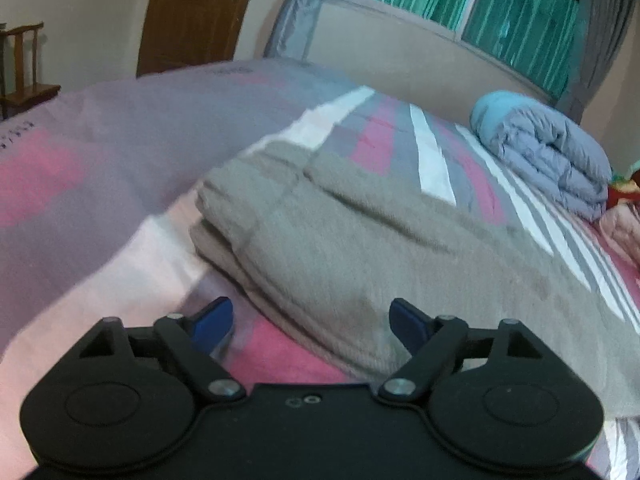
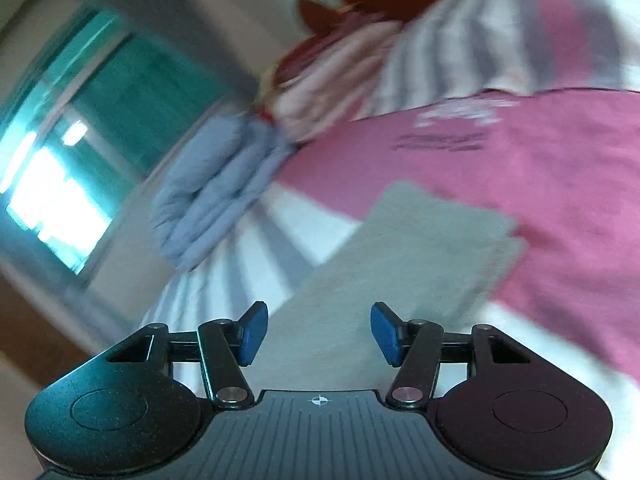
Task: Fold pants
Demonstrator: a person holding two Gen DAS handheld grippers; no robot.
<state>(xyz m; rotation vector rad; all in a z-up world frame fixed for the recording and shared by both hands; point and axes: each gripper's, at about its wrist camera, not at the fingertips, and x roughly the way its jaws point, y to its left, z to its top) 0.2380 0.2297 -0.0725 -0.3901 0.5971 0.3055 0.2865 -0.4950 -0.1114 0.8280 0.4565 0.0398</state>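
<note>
The grey pants [image 1: 360, 240] lie folded in layers on the pink and grey striped bed cover [image 1: 100, 184]. In the left wrist view my left gripper [image 1: 312, 320] hovers open at the near edge of the fold. Its right blue pad [image 1: 408, 322] is over the grey cloth and its left pad is over the bed cover; nothing is pinched. In the tilted, blurred right wrist view the pants [image 2: 404, 252] stretch away from my right gripper [image 2: 319, 332], which is open and above the cloth with nothing gripped between its pads.
A rolled blue-grey quilt [image 1: 548, 156] lies at the far right of the bed, with pink and red bedding [image 1: 622, 208] beside it. Behind are a window with green curtains [image 1: 500, 8], a brown door [image 1: 192, 12] and a wooden chair [image 1: 24, 68] at the left.
</note>
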